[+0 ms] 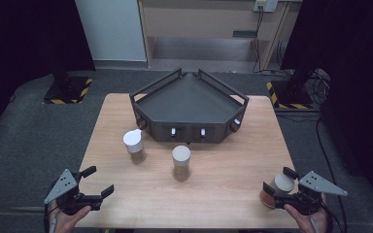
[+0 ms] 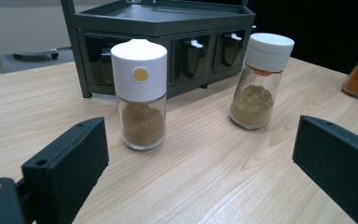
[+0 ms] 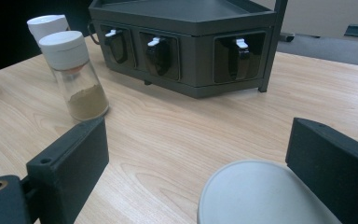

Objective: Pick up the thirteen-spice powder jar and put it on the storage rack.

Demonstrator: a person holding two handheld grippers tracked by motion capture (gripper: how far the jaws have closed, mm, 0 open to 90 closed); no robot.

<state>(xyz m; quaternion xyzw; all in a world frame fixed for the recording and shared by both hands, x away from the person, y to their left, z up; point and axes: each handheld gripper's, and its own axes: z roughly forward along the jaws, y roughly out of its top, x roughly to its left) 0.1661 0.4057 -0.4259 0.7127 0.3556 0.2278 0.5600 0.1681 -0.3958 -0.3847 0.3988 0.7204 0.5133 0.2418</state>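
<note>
- My right claw [image 1: 278, 190] sits at the near right corner of the table [image 1: 223, 194], well in front of the dark corner rack [image 1: 189, 109]. Its jaws are spread wide around an orange-spice jar [image 1: 274, 190]. In the right gripper view the jar's white cap [image 3: 261, 193] lies right beside one jaw and well apart from the other, so I cannot tell whether the pads press on it.
- My left claw [image 1: 97, 182] is released and empty, at the near left corner, well in front of the rack.
- Two more jars stand between my claws and the rack. The brown-spice jar [image 2: 140, 93] is just in front of the rack's left end. The tan-spice jar [image 2: 260, 79] stands a little nearer to me, before the rack's middle.
- The tan-spice jar stands on the straight line from my right claw to the rack's front drawers [image 3: 161, 51].
- The rack's flat top tray [image 1: 187, 102] is bare.
</note>
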